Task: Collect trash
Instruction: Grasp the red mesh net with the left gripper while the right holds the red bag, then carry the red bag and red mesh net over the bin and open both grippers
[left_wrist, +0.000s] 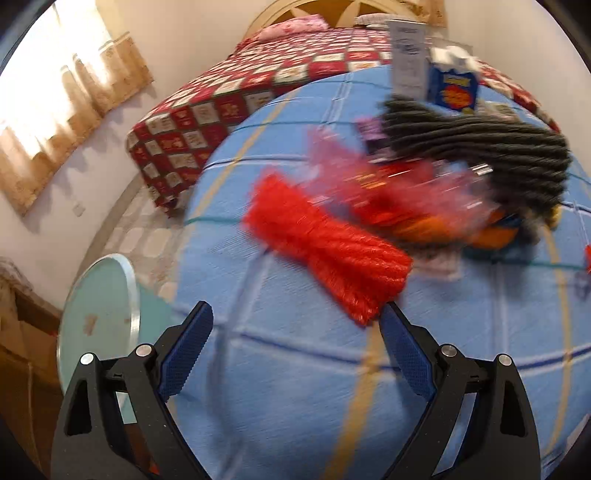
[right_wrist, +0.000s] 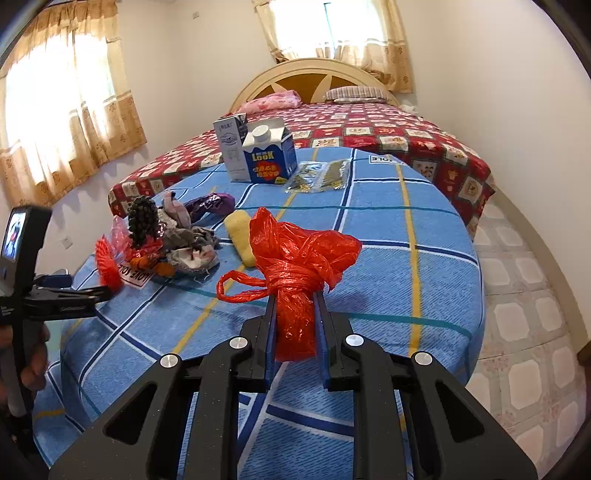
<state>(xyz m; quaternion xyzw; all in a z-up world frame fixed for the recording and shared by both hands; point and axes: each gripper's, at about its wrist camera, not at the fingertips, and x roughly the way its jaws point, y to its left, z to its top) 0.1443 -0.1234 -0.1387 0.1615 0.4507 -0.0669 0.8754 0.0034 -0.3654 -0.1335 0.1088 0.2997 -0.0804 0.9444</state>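
A round table under a blue checked cloth (right_wrist: 388, 258) holds a heap of trash. My right gripper (right_wrist: 295, 295) is shut on a knotted red plastic bag (right_wrist: 295, 258), held just above the cloth. My left gripper (left_wrist: 297, 308) stands open over the cloth with nothing between its fingers. A red fuzzy bundle (left_wrist: 325, 254) lies just ahead of it, its near end at the right fingertip. In the right wrist view the left gripper (right_wrist: 103, 290) sits at the table's left edge beside that red bundle (right_wrist: 107, 264).
Behind the bundle lie a black ribbed piece (left_wrist: 480, 155), pink film, rags, a purple wrapper (right_wrist: 210, 205) and a yellow sponge (right_wrist: 240, 236). Two cartons (right_wrist: 269, 155) and a clear packet (right_wrist: 321, 177) stand farther back. A bed (right_wrist: 369, 129) is beyond the table. A round glass top (left_wrist: 99, 314) is at lower left.
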